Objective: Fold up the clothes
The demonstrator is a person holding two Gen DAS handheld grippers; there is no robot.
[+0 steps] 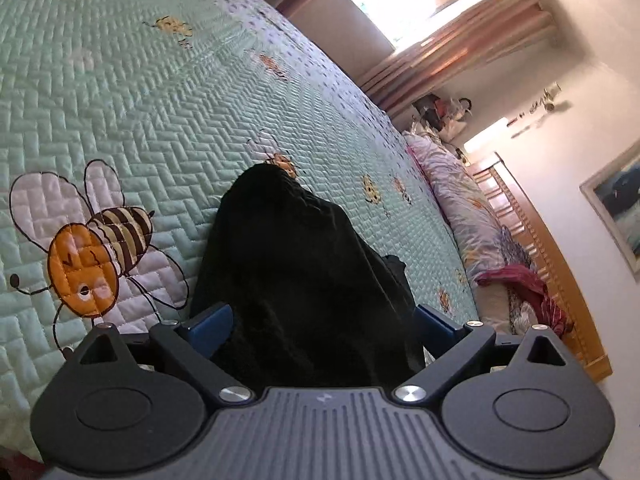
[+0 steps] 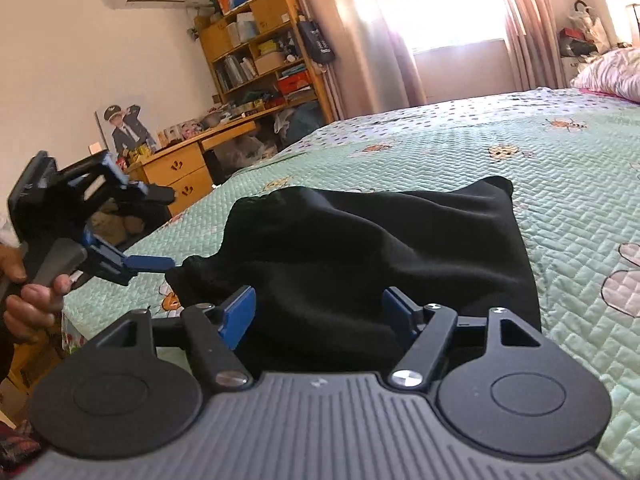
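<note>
My right claw (image 2: pixel 318 316) stands wide open, with the near edge of the black garment (image 2: pixel 380 248) between its blue pads (image 2: pixel 240 312); I cannot see either pad pressing the cloth, so I judge nothing is held. The garment lies straight ahead on the bed (image 2: pixel 540 152), its long axis running across my right view, bunched and partly doubled over rather than flat. My left claw (image 2: pixel 150 232), seen from the right camera, hangs just off the garment's left end with its jaws parted, a hand (image 2: pixel 28 292) on the trigger; in its own view the cloth fills the gap between the fingers (image 1: pixel 208 324), yet I cannot tell whether it grips. The right claw seems nearer the cloth's middle. Farther off, pillows (image 1: pixel 460 200) sit well clear; nothing blocks the fold.
</note>
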